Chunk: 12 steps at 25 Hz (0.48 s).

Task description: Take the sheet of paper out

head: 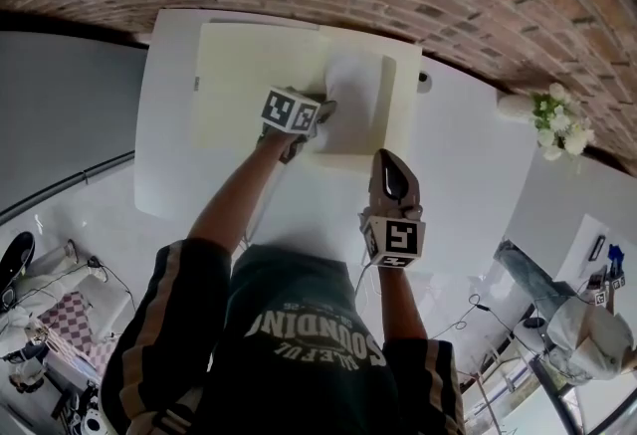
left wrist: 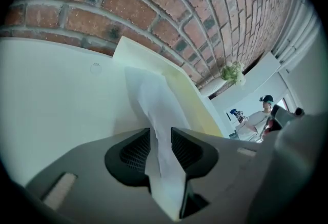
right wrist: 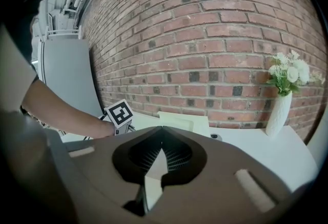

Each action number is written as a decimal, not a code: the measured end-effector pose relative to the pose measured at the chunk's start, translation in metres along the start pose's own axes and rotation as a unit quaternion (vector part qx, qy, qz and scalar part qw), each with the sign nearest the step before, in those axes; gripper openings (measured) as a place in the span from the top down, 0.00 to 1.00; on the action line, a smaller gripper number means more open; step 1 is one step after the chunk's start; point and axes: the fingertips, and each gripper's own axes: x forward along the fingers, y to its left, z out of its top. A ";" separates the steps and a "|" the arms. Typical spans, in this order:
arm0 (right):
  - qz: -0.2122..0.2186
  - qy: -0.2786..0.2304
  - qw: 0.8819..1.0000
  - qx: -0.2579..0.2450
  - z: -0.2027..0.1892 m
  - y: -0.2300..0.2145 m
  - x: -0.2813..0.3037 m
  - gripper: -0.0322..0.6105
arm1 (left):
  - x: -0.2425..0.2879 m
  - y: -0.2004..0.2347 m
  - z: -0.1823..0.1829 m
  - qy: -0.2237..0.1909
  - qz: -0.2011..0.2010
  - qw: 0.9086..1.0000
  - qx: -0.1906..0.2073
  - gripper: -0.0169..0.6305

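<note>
A pale yellow folder lies open on the white table against the brick wall. A white sheet of paper rests on its right half. My left gripper is at the sheet's left edge. In the left gripper view the sheet rises bent between the jaws of that gripper, and both pads press on it. My right gripper is at the folder's near right corner. In the right gripper view that gripper is shut, with a cream strip of folder between the pads.
A white vase of flowers stands at the table's right end by the wall. A small dark round object sits just right of the folder. Cluttered floor and gear surround the table, and a person stands far off.
</note>
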 end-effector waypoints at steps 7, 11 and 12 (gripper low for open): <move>-0.003 0.006 1.000 0.009 -0.004 -0.002 -0.001 0.95 | 0.002 0.006 0.001 0.004 0.015 1.000 0.018 0.83; -0.005 0.007 1.000 0.011 -0.004 0.000 -0.002 0.95 | 0.002 0.013 0.000 0.009 0.049 0.998 0.041 0.95; -0.005 0.007 1.000 0.012 -0.005 0.000 -0.002 0.95 | 0.002 0.014 0.001 0.011 0.054 0.998 0.043 0.95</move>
